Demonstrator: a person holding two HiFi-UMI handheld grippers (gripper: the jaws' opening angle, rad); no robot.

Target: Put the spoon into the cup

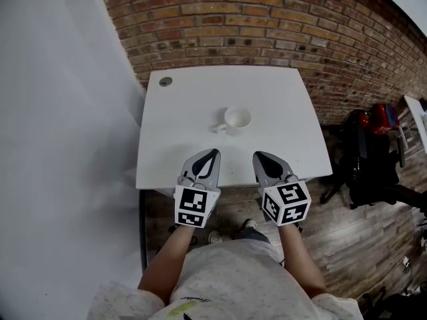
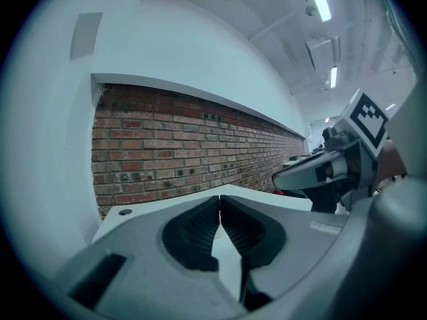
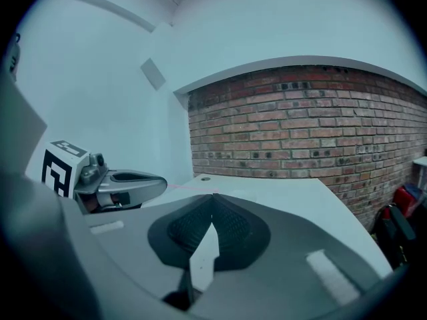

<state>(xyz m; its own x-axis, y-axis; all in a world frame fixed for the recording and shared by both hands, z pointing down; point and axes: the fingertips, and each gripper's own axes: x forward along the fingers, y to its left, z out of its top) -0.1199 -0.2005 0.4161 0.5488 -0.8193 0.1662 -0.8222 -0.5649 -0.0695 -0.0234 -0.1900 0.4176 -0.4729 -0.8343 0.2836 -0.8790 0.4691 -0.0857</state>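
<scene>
Head view. My left gripper (image 1: 212,155) and right gripper (image 1: 258,157) hover side by side over the near edge of the white table (image 1: 280,99), tips pointing away from me. On each, the jaws are pressed together. Each marker cube faces up at the camera, left cube (image 1: 195,207) and right cube (image 1: 287,203). The white cup (image 1: 237,119) stands upright near the middle of the table, beyond both tips and apart from them, with its handle turned to my left. I cannot pick out the spoon. A small round grommet (image 1: 165,81) sits in the far left corner of the table. A brick wall (image 1: 267,25) runs behind the table. Dark bags with a red part (image 1: 370,149) lie on the wood floor to my right.

Left gripper view. My jaws meet along a closed seam at the tips (image 2: 219,199), with nothing between the ribbed pads. The table (image 2: 267,195) and brick wall (image 2: 173,152) lie beyond. The right gripper (image 2: 277,179) shows at the right edge, its marker cube (image 2: 367,119) above it.

Right gripper view. My jaws are closed tip to tip (image 3: 212,197), pinching nothing. The table (image 3: 287,192) stretches ahead to the brick wall (image 3: 300,125). The grommet (image 3: 205,178) shows near the far edge. The left gripper (image 3: 163,181) shows at the left, its jaws shut.
</scene>
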